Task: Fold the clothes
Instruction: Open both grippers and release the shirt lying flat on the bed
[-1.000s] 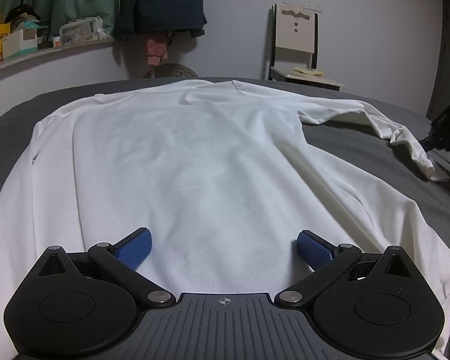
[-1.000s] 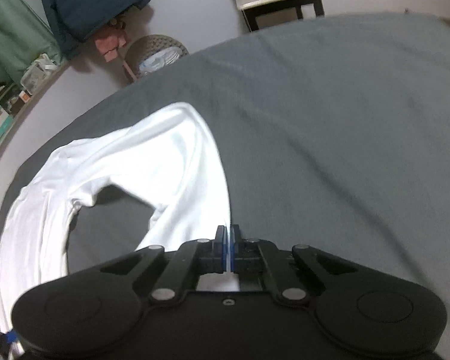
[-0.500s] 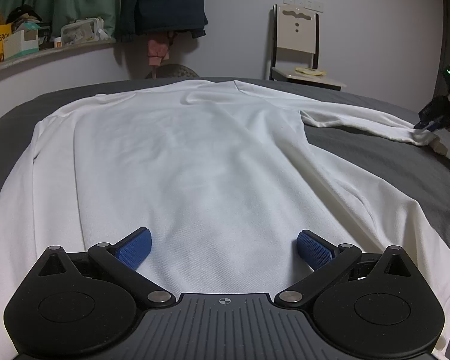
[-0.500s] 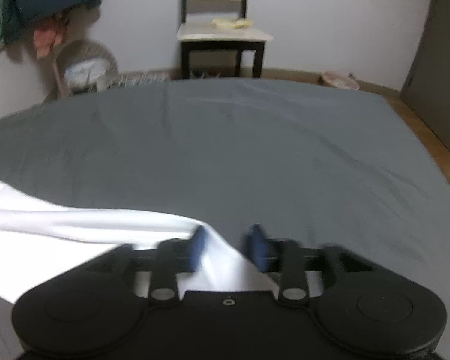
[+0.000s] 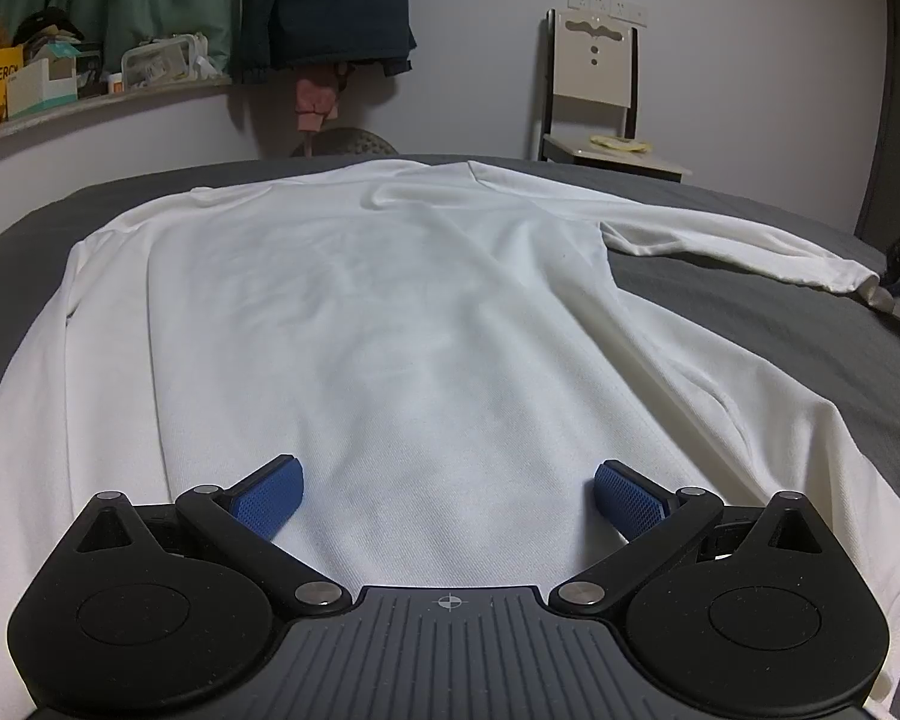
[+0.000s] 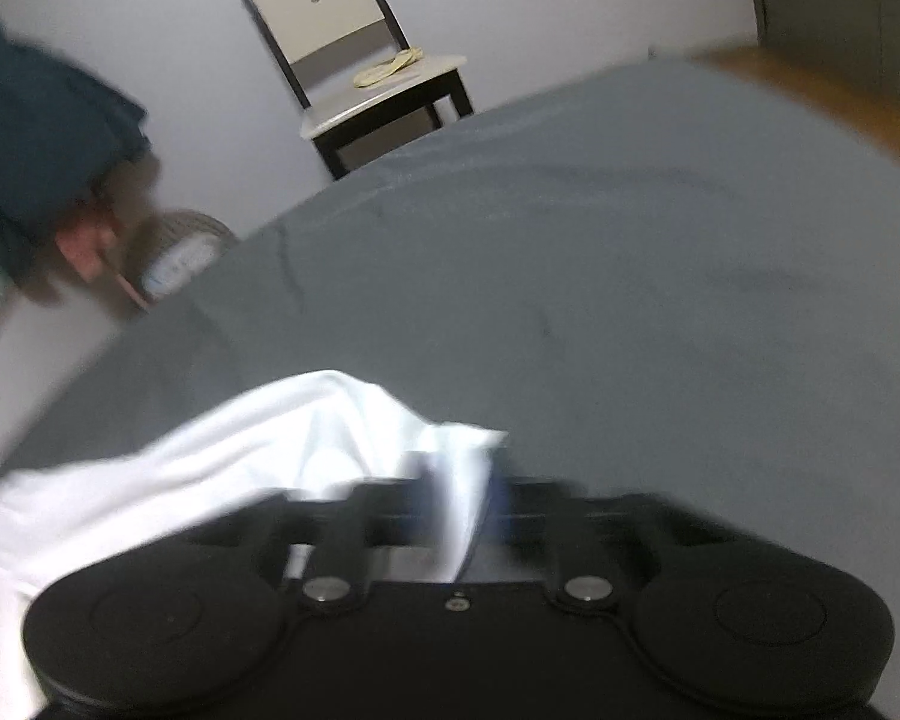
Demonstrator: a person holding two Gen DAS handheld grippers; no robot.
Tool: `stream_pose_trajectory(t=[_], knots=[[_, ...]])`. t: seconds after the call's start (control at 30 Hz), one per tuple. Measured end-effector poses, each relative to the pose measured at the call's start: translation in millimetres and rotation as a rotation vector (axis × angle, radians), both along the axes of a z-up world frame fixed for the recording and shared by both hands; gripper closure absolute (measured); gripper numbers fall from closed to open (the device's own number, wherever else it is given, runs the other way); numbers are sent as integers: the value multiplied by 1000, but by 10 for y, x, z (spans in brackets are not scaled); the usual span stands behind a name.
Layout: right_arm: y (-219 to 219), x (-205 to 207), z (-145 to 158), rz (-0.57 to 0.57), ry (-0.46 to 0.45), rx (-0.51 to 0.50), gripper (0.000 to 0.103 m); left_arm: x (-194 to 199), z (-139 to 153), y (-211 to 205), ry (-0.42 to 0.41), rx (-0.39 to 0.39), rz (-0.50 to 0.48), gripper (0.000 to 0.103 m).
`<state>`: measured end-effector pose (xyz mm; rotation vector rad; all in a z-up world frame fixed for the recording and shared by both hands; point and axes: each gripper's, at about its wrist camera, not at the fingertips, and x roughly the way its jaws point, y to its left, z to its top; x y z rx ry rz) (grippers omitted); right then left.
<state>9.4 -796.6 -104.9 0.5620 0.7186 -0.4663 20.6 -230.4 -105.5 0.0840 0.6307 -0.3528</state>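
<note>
With the right claw [image 6: 459, 501] pinching only the sleeve cuff [image 6: 456, 480] and the left claw [image 5: 448, 495] open, the white shirt [image 5: 390, 330] may slip free mid-fold.

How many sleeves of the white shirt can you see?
2: the left sleeve lies alongside the shirt's body; the right sleeve stretches out across the gray bed.

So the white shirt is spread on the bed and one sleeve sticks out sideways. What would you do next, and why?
Probably carry the sleeve inward and lay it across the shirt. The right claw has white sleeve cloth between its blurred fingers, while the left claw sits open over the hem.
</note>
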Motion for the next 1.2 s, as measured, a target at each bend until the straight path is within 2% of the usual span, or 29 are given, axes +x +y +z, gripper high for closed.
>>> stream_pose_trajectory(t=[0.13, 0.2, 0.23, 0.33, 0.37, 0.4, 0.47, 0.53, 0.57, 0.6, 0.73, 0.8, 0.97, 1.07, 1.13, 1.17, 1.2], knots=[[-121, 30, 280, -82, -60, -162, 98, -4, 1, 6, 0, -1, 0, 0], [-213, 95, 319, -68, -41, -172, 97, -4, -3, 14, -1, -4, -1, 0], [-250, 143, 260, -50, 1, -140, 96, -1, -7, 18, -1, -6, 0, 0], [-334, 231, 86, -25, 117, -71, 80, -4, -4, 16, -1, -6, 0, 0], [-332, 181, 59, -26, 98, -69, 72, -4, -4, 14, -1, -5, 0, 0], [-328, 102, 48, -25, 55, -62, 59, -4, -3, 12, 0, -5, 0, 0], [-331, 5, 22, -60, 43, -44, 47, -4, -2, 13, 0, -5, 0, 0], [-318, -139, 8, -83, 6, 12, 47, -4, 1, 0, 0, -4, 1, 0], [-310, -208, 4, -92, -13, 42, 51, -2, 2, 2, 0, -4, 1, 0], [-297, -272, -2, -98, -28, 73, 62, -2, 2, -3, 0, -4, 1, 0], [-220, -340, -38, -88, -36, 190, 87, 0, 6, 1, 0, -3, 1, 0], [-242, -323, -34, -115, -32, 224, 95, 2, 7, 5, 0, -1, 1, 0], [-116, -348, 256, -220, -75, 17, 96, 8, 0, 26, 0, -3, 0, 0], [-94, -225, 81, -192, 64, 31, 94, 10, -3, 28, 0, -4, 0, 0], [-93, -244, 31, -211, 60, 49, 91, 10, -5, 32, 0, -5, 0, 0], [-52, -271, 73, -230, 67, 15, 82, 8, -6, 33, 0, -5, 0, 0], [-12, -298, 115, -250, 74, -19, 68, 7, -6, 33, 0, -5, 0, 0]])
